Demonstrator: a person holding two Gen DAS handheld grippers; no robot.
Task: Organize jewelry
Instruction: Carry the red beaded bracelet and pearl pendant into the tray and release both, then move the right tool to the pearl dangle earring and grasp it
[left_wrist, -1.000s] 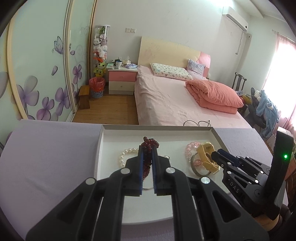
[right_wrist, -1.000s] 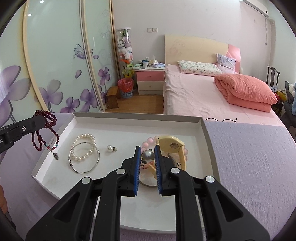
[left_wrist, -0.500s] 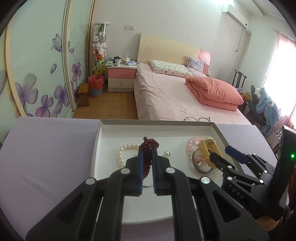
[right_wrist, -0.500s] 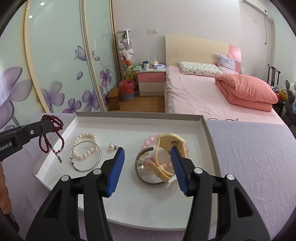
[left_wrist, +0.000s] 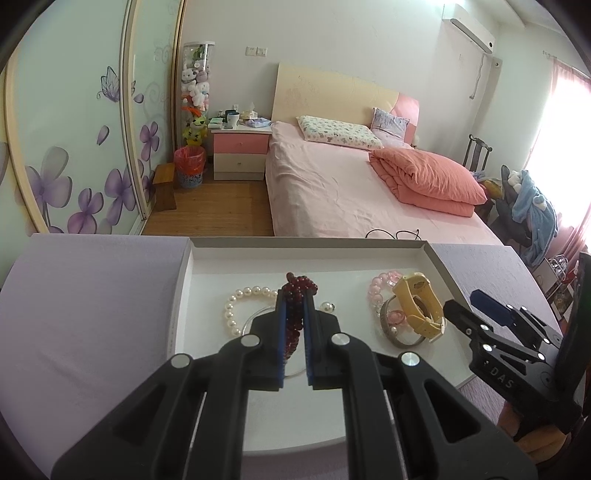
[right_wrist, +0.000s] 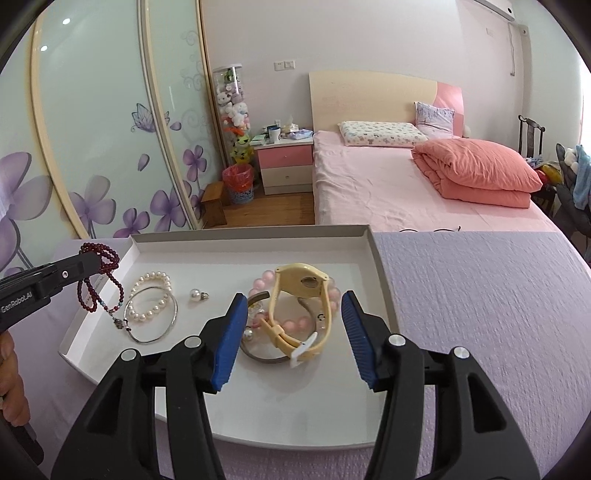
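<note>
My left gripper (left_wrist: 295, 306) is shut on a dark red bead necklace (left_wrist: 297, 284). In the right wrist view the necklace (right_wrist: 88, 291) dangles from it over the left edge of the white tray (right_wrist: 251, 232). My right gripper (right_wrist: 294, 297) is open above a pile in the tray: a yellow watch (right_wrist: 299, 280), a pink bead bracelet (right_wrist: 295, 325) and a metal bangle (right_wrist: 258, 356). Its pads touch none of them. A pearl bracelet (right_wrist: 151, 314), a thin silver bangle (right_wrist: 171, 321) and a pearl pendant (right_wrist: 195, 294) lie on the tray's left side.
The tray rests on a lilac cloth (right_wrist: 480, 314) that runs wide to its right and left. Beyond the table edge are a pink bed (right_wrist: 406, 184), a nightstand (right_wrist: 286, 166) and flowered sliding doors (right_wrist: 92, 147). A hand (right_wrist: 11, 384) holds the left gripper.
My right gripper went from shut on a small grey pearl to wide open, and the pearl now lies in the pile. The left gripper and its necklace stayed put.
</note>
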